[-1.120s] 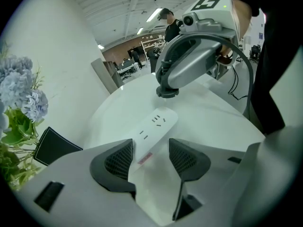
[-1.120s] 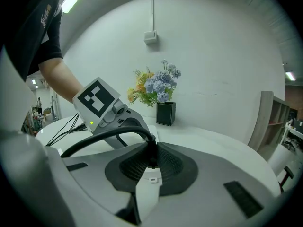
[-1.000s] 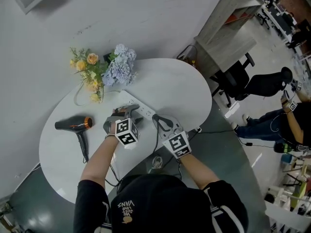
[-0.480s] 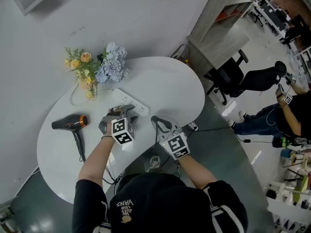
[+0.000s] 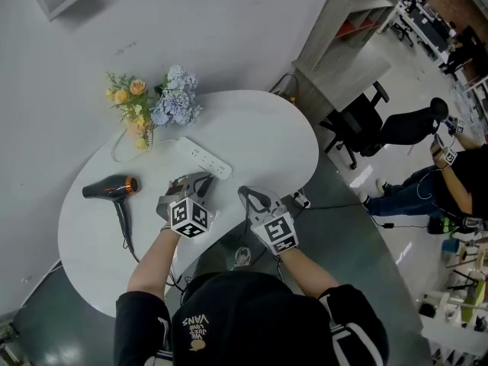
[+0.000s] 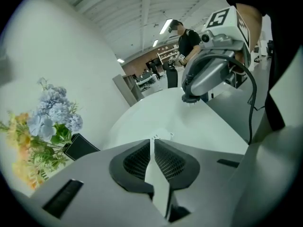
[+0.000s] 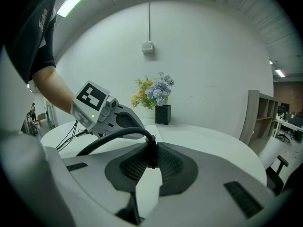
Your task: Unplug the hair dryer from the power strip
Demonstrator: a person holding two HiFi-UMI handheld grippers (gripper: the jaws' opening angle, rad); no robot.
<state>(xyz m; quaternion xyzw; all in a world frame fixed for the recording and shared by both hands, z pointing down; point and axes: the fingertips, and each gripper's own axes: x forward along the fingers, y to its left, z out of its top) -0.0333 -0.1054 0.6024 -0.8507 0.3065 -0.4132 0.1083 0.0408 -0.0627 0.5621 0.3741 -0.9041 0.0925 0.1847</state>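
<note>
The black hair dryer (image 5: 107, 188) with an orange ring lies at the table's left. The white power strip (image 5: 204, 158) lies near the flowers, apart from both grippers, and shows just past my left jaws (image 6: 162, 135). My right gripper (image 5: 244, 195) is shut on the black plug (image 7: 151, 151); its black cord (image 7: 111, 138) arcs away to the left. My left gripper (image 5: 201, 180) hovers short of the strip. Its jaws have just been closing and stand together with nothing between them (image 6: 152, 144).
A bunch of blue and yellow flowers (image 5: 155, 105) in a dark vase (image 7: 162, 114) stands at the table's back edge. A small plug (image 5: 301, 200) and cables hang off the table's right edge. A wooden shelf unit (image 5: 345, 33) and office chair (image 5: 366, 120) stand beyond.
The left gripper left the power strip, drew back towards me and rose, and its jaws closed. The right gripper drew away from the strip with the plug.
</note>
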